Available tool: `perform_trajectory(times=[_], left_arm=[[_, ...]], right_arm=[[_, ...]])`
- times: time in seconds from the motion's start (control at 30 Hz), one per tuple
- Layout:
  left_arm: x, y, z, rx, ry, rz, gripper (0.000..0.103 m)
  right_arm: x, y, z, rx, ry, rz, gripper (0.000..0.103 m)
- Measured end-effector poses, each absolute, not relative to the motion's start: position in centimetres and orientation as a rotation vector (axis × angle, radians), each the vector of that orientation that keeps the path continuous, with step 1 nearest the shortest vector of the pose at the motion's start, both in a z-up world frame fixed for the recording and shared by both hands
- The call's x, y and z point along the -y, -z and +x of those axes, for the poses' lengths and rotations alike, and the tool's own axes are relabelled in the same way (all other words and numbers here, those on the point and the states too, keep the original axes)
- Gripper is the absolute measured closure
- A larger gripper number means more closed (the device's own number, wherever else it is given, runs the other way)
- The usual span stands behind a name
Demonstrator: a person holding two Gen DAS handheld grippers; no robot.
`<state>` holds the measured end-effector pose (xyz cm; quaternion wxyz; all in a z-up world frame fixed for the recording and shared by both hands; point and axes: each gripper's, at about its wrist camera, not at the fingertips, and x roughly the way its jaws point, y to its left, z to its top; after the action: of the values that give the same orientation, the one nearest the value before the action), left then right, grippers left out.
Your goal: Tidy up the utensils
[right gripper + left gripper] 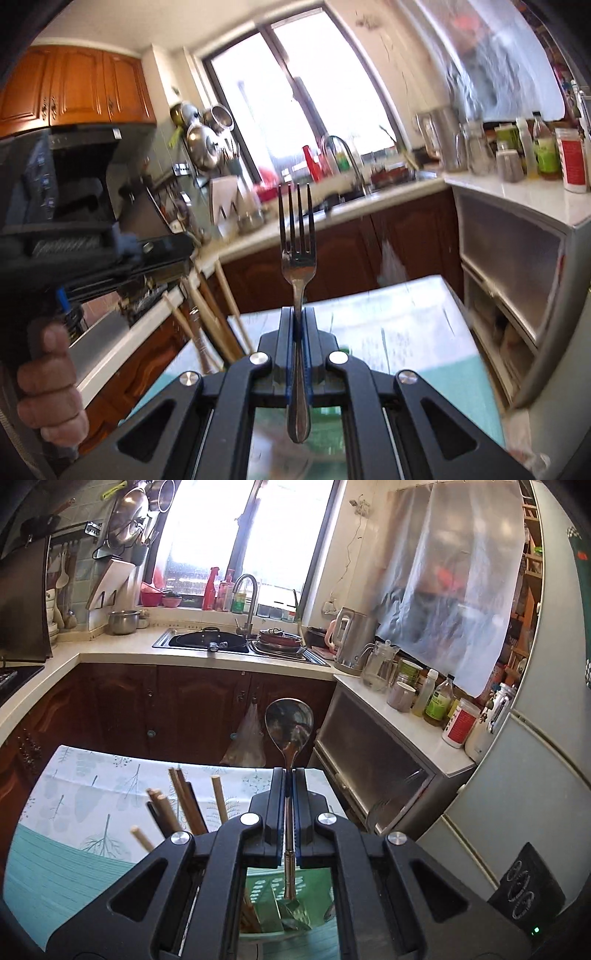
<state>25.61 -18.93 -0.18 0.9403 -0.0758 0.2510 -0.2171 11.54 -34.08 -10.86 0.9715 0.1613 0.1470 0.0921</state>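
Note:
My left gripper (289,775) is shut on the handle of a steel spoon (289,723), bowl up, handle end down inside a green utensil holder (291,908) below the jaws. Several wooden chopsticks (184,805) stand in the holder to the left. My right gripper (297,314) is shut on a steel fork (297,240), tines up, held above the table. The chopsticks (218,317) show to its left. The left gripper's body (74,229) and the hand holding it fill the left of the right wrist view.
The table has a leaf-print and teal cloth (92,812). Behind are dark wood cabinets (166,709), a sink (210,642) with a pan, a side counter (406,716) with bottles and jars, and a fridge (535,775) at right.

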Motion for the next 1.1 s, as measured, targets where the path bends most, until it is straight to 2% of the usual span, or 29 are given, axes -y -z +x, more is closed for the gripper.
perform_trajectory(times=[0.23,0.57,0.77,0.83,0.9,1.1], left_arm=[[21.2,6.3,27.6,-0.532,0.472,-0.111,0.102],[22.8,12.4,27.4,-0.610,0.515,-0.057,0.101],[22.4,12.9,25.6,-0.663,0.536,-0.026,0.100],[22.0,12.6,24.9,-0.672,0.536,-0.032,0.100],[21.4,12.1,24.2,-0.677,0.537,-0.040,0.099],[18.8,10.1,21.3,-0.704,0.517,-0.038,0.099]], right_arm=[[33.1,13.4,12.8,-0.222,-0.209,0.210,0.099],[32.1,16.2,13.2,-0.295,-0.233,0.110,0.099],[32.0,16.6,12.8,-0.373,-0.229,0.078,0.097],[32.0,16.5,12.4,-0.381,-0.225,0.071,0.092],[32.2,16.3,11.9,-0.395,-0.213,0.071,0.081],[31.8,15.7,10.2,-0.429,-0.200,0.066,0.081]])
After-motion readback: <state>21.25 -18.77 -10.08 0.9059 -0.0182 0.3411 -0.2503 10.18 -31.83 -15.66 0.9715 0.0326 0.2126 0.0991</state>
